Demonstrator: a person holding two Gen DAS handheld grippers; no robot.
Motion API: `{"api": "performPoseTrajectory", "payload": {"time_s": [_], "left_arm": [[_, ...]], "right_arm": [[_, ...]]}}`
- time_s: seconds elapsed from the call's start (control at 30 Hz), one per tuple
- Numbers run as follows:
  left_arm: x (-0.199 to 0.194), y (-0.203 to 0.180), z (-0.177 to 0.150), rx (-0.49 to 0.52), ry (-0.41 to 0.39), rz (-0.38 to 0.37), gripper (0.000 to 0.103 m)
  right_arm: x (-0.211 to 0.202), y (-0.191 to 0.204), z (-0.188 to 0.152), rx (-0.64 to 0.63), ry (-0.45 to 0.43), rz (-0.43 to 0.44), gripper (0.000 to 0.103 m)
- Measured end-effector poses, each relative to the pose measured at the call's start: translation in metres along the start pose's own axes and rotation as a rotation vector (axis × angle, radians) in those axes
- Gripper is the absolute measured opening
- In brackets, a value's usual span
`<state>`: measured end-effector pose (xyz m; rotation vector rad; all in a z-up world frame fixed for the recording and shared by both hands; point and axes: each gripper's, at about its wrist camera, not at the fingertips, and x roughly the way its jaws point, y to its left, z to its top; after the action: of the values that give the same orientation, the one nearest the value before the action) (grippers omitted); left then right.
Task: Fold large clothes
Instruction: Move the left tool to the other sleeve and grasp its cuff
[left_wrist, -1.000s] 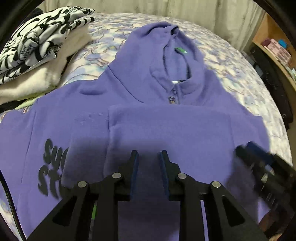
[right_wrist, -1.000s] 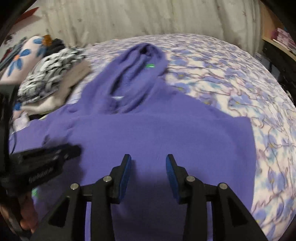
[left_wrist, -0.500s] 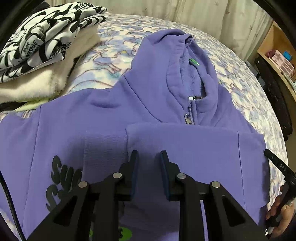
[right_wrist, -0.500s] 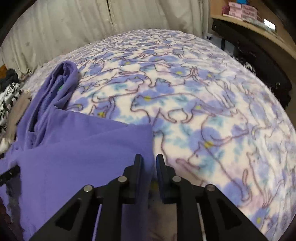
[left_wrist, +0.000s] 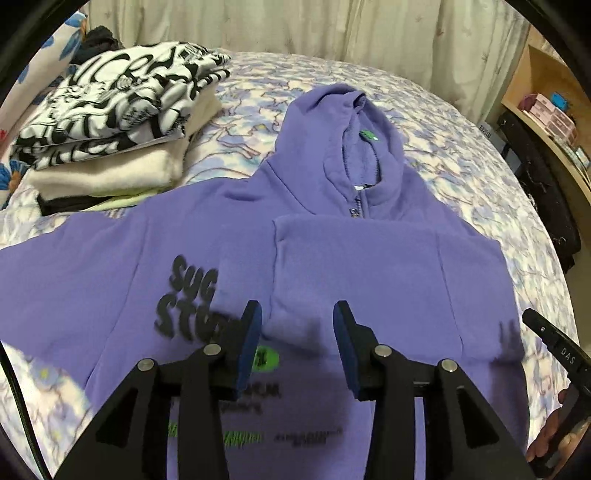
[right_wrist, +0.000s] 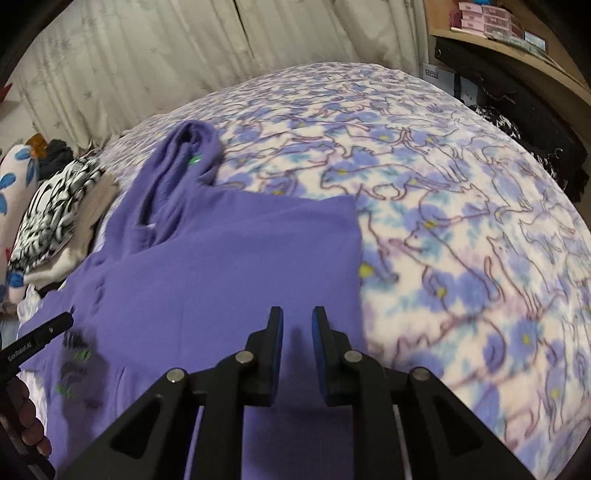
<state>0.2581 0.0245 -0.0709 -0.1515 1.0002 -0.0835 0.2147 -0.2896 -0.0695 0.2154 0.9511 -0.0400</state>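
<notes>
Left wrist view shows the purple hoodie (left_wrist: 229, 236) spread face-up on the bed (left_wrist: 461, 155), hood pointing away toward the curtain and hem toward the person, so its long axis runs straight ahead of both tools. One sleeve is already folded across the chest, its cuff end lying just ahead of the left gripper (left_wrist: 297, 334). Those fingers have just been opening and now stand partly apart with nothing pinched; only cloth shows beneath the gap. The right gripper (right_wrist: 297, 332), seen best in the right wrist view, hangs over the folded side panel close to the hoodie's outer edge. Its fingers have just been closing to a narrow slot that looks empty, fabric lying flat below.

The other sleeve stretches out unfolded toward the pile of folded clothes (left_wrist: 114, 122), on the left gripper's side and well away from the right one. I'd judge that sleeve is next, and the left hand is plainly nearer; it would need to travel sideways along the sleeve to reach the cuff.
</notes>
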Motion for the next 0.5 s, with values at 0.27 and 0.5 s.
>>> {"api": "performPoseTrajectory", "payload": {"time_s": [0.27, 0.5], "left_arm": [[-0.061, 0.006, -0.036, 0.026, -0.051, -0.016, 0.039], [-0.096, 0.011, -0.071, 0.049, -0.060, -0.001, 0.039]], "right_arm": [[-0.043, 0.027, -0.033, -0.007, -0.002, 0.031, 0.016], [-0.067, 0.047, -0.064, -0.005, 0.012, 0.049, 0.016]]}}
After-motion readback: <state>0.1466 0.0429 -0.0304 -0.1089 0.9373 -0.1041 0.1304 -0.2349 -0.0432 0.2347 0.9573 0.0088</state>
